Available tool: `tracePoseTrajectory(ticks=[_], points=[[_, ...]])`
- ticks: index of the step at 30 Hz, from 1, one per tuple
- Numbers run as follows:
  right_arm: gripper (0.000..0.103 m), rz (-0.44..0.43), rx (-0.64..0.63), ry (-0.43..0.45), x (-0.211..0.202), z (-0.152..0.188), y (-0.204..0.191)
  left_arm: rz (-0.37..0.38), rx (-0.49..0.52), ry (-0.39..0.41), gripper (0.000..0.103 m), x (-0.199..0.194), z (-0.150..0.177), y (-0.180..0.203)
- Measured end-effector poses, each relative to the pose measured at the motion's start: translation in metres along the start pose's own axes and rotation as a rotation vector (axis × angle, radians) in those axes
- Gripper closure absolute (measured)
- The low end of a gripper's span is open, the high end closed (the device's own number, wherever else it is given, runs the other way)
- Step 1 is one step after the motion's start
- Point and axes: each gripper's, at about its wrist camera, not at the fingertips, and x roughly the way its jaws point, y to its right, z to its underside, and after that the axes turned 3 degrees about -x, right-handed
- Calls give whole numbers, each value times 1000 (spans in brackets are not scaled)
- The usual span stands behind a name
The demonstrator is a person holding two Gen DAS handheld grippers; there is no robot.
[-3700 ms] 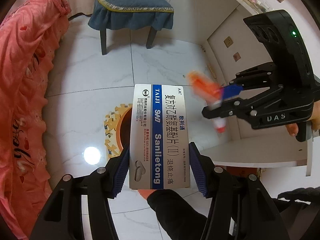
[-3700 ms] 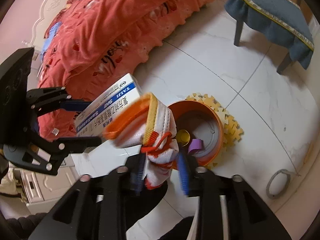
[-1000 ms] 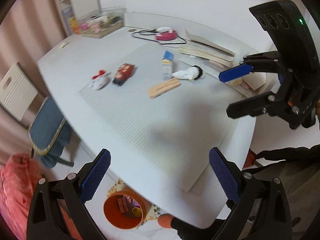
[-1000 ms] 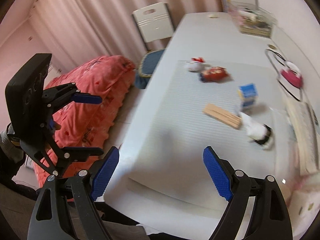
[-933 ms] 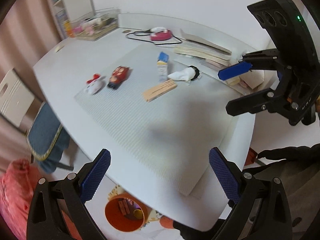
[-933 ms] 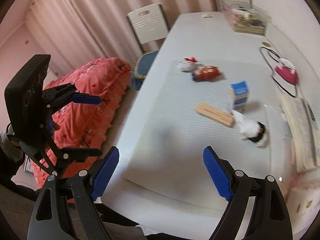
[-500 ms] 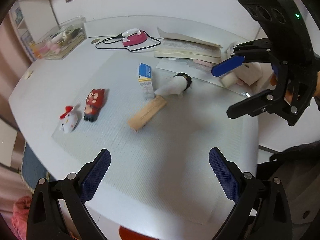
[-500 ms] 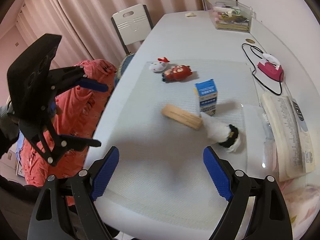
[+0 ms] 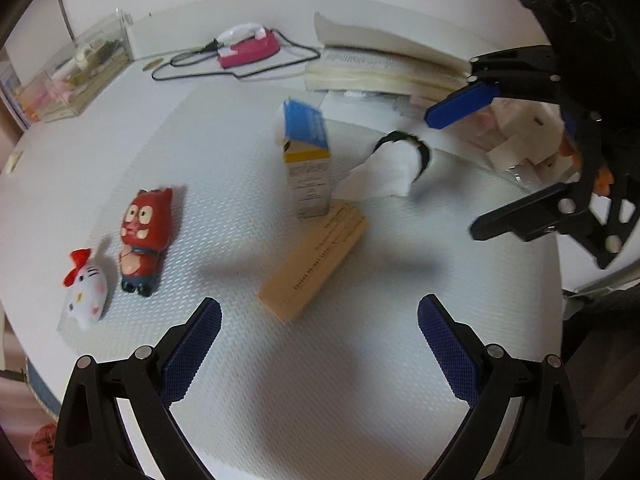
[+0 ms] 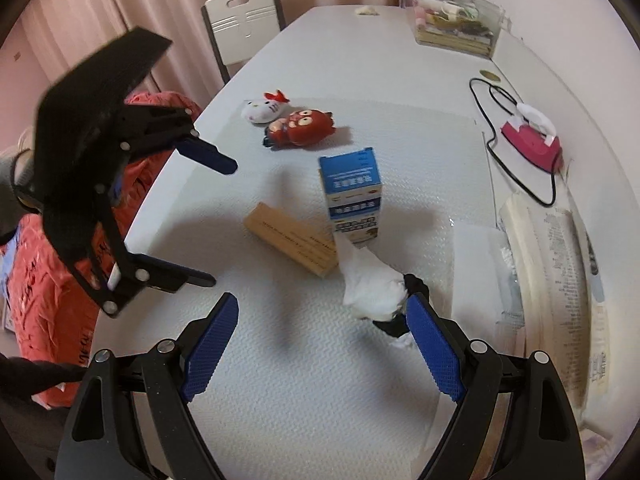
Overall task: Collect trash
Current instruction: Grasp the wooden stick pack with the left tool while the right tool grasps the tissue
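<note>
A flat tan cardboard box (image 9: 314, 258) lies on the textured white mat (image 9: 320, 380), touching the foot of an upright blue-and-white carton (image 9: 307, 164); a crumpled white tissue (image 10: 370, 282) with something black, perhaps a band, lies just beside both. The left gripper (image 9: 318, 346) and right gripper (image 10: 320, 346) hover released and empty: the reach for the next piece. Next, each must descend astride one item. Only the right view shows the white chair (image 10: 242, 16); only the left shows the tissue's far side.
</note>
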Motion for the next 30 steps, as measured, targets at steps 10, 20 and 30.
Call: tracePoseTrajectory(ticks=[10,20,30], points=[[18,-3,20,-22,18,-2,19,59,83,-1,6,30,-13,-11],[18,14,17,-32,31,-6,27,31,206,1,37,43,-14,-2],[18,14,-1,-52,44,-12,28,10,175,-4,70,41,-19,-10]])
